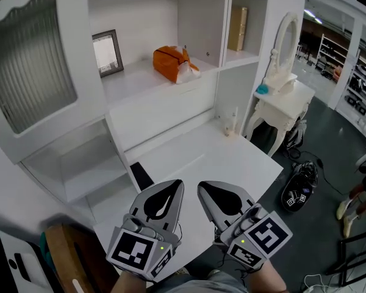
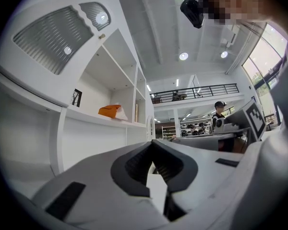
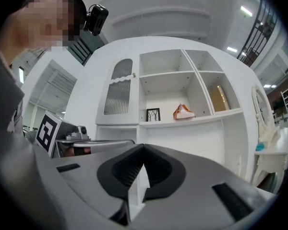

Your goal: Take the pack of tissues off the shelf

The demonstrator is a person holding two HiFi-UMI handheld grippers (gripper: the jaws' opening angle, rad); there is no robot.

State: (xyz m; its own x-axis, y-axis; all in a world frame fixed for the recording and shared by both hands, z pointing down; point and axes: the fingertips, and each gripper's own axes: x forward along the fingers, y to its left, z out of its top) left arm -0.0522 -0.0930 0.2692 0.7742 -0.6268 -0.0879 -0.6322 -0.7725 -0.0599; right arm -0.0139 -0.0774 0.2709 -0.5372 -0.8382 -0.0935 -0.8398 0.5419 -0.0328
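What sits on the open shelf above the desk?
On the shelf: an orange pack of tissues and, left of it, a standing picture frame. Whatever lies behind the pack is covered.

The pack of tissues [image 1: 174,63] is soft and orange, with a crumpled white part at its lower right end. It lies flat on the white shelf [image 1: 134,81], in the right half of the wide middle compartment. Its long side runs askew to the shelf's front edge, and the white end lies close to that edge. It stands free, touching only the shelf.
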